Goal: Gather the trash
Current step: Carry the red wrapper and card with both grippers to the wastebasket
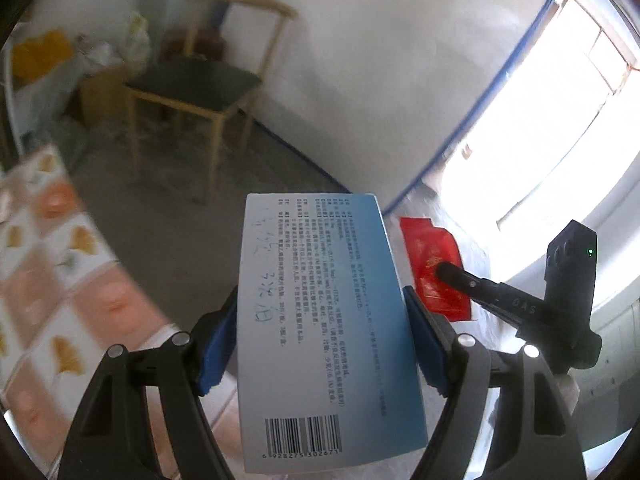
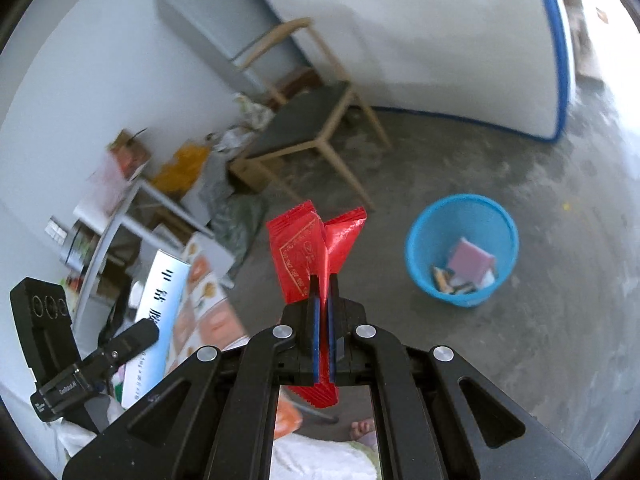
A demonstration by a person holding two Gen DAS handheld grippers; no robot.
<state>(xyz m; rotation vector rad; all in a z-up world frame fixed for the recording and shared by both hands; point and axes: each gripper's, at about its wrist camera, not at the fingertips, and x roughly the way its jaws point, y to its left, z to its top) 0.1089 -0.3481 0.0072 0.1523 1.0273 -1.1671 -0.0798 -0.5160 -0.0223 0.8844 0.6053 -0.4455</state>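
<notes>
My left gripper (image 1: 320, 312) is shut on a white and blue printed box (image 1: 320, 320) with a barcode, held up in the air. The box also shows at the lower left of the right wrist view (image 2: 160, 300). My right gripper (image 2: 323, 284) is shut on a red foil wrapper (image 2: 312, 248), held above the floor. The wrapper shows in the left wrist view (image 1: 434, 268) to the right of the box. A blue waste basket (image 2: 420, 264) stands on the floor to the right of the wrapper, with several pieces of trash inside.
A wooden chair (image 2: 308, 128) with a dark seat stands by the wall. A table with a patterned cloth (image 1: 52, 280) is at the left. Shelves and clutter (image 2: 132, 200) line the left wall. The floor is grey concrete (image 2: 540, 320).
</notes>
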